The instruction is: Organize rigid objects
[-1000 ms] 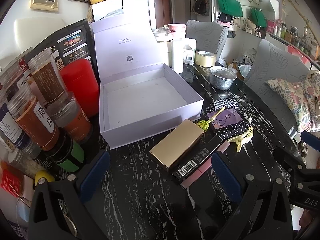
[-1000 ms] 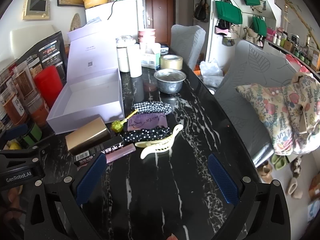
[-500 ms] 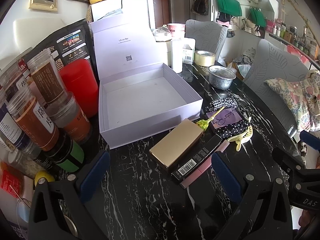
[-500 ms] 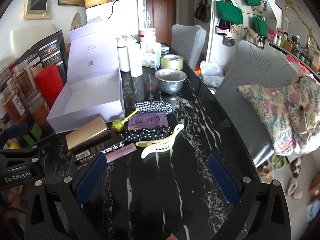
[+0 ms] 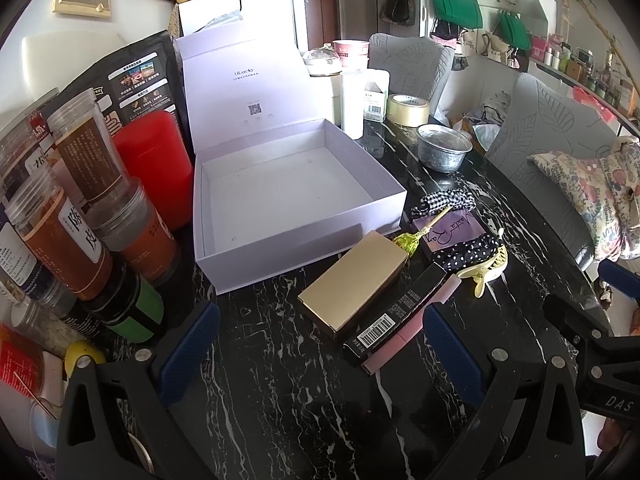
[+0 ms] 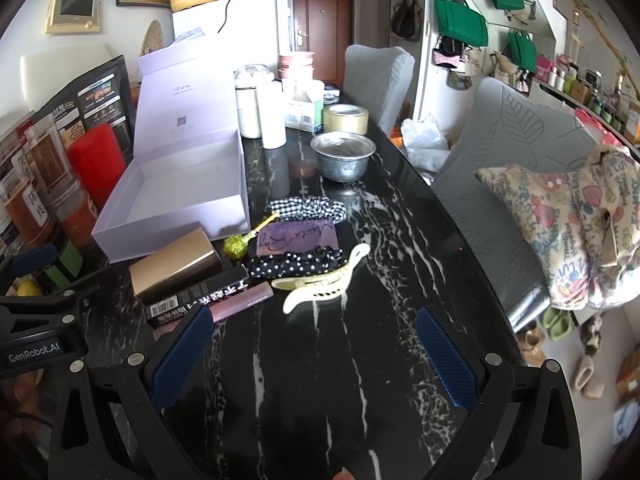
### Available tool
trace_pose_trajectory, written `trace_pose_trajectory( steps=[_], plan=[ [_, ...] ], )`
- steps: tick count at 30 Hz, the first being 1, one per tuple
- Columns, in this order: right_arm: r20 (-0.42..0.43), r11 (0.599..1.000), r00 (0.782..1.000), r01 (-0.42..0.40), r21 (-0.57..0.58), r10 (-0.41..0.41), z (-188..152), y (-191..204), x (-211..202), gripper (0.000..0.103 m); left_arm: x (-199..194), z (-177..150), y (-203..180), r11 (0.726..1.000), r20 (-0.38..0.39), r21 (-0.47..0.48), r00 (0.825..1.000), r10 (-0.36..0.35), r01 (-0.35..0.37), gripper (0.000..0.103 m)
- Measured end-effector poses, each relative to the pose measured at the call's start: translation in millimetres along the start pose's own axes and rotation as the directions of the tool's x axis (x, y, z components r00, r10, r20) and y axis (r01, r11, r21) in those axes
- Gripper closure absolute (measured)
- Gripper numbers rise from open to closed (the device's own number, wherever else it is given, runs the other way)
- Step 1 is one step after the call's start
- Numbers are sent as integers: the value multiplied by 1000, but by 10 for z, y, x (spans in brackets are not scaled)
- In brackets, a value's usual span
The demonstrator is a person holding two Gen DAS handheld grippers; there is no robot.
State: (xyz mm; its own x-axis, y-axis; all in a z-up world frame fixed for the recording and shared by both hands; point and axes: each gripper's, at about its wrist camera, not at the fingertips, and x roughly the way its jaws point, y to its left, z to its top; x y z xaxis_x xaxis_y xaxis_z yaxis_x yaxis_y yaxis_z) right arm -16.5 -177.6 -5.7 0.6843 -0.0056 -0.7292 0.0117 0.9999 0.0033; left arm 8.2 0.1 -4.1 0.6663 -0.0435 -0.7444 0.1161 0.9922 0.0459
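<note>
Box [image 5: 288,196] sits lid-up and empty beside the gold case [image 5: 354,278], ready to load. Both left claw [image 5: 320,340] and right claw [image 6: 312,344] hover spread wide over the surface [image 6: 360,380], holding nothing.

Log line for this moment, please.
left gripper: open, empty | right gripper: open, empty | box: open, empty | gold case, hair clip: on table, untouched
</note>
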Motion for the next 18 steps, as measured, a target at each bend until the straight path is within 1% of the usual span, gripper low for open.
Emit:
trace_pose_trajectory(
  steps=[6,12,18],
  plan=[
    [1,1000,1000,-10,10,10,1,-11,24,0,27,24,23,1000,4,9,1000,-21,20,0],
    [7,999,999,-40,11,40,1,-11,65,0,108,64,50,999,0,23,999,-32,32,0],
    [-8,997,997,-74,23,74,-23,-12,172,0,221,86,90,998,-15,19,998,-56,56,0]
  ],
)
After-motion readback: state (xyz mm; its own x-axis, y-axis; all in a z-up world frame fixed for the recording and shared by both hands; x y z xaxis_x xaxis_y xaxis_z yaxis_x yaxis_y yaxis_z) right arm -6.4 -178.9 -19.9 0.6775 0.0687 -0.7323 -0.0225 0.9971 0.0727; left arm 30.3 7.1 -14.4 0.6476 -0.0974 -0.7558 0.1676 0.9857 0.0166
